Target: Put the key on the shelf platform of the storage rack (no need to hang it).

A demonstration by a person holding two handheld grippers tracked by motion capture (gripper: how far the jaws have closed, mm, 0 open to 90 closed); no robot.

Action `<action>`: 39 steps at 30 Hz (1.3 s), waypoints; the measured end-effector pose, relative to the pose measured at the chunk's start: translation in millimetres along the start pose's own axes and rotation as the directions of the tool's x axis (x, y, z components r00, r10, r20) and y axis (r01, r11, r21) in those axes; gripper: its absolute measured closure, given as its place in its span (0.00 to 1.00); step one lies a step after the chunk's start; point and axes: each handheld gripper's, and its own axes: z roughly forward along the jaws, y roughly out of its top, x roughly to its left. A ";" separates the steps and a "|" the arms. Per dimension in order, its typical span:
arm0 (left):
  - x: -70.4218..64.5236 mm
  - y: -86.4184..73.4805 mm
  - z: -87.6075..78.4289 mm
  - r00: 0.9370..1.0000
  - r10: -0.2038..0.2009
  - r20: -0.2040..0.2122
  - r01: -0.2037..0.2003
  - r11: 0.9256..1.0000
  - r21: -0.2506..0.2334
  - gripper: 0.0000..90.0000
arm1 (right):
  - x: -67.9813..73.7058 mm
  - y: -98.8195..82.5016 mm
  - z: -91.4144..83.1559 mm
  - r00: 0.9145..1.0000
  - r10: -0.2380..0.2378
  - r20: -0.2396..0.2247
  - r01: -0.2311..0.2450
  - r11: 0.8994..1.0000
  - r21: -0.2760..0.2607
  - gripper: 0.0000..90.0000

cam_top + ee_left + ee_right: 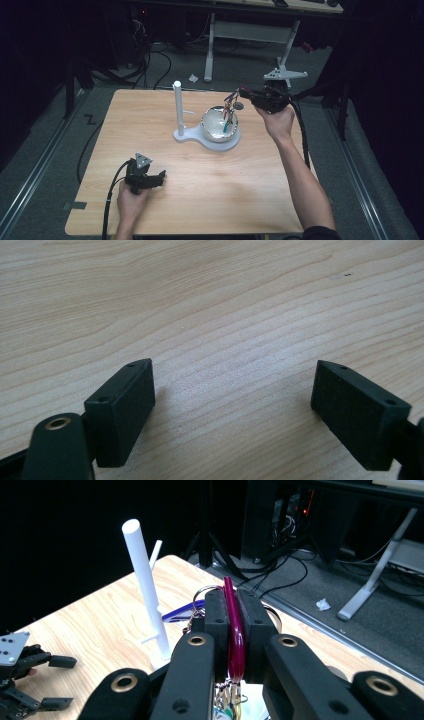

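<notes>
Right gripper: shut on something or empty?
Shut on the key bunch. The right gripper has both jaws pressed flat against a magenta tag, and the key bunch dangles from it above the bowl.

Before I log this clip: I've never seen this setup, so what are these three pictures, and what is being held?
A person holds a two-jaw gripper in each hand. The high view looks down on a wooden table; the other two cameras ride on the grippers. On the table stands a white stand with a white bowl on its base. The right gripper is shut on a magenta tag of a bunch of keyrings hanging over the bowl. The left gripper rests open above bare wood.
</notes>
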 end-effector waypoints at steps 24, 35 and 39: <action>-0.1 0.0 0.0 1.000 0.001 0.003 -0.001 1.000 0.000 0.20 | -1.7 -27.8 56.2 1.000 0.022 -0.009 -0.020 0.983 0.184 0.95; -0.2 0.0 0.1 1.000 0.000 0.003 0.000 1.000 -0.001 0.20 | -4.3 -42.1 73.9 0.999 0.034 -0.014 -0.029 0.965 0.260 0.95; -0.2 0.0 0.1 1.000 0.000 0.003 0.000 1.000 -0.002 0.20 | -5.1 -45.6 77.1 0.999 0.036 -0.014 -0.031 0.962 0.273 0.95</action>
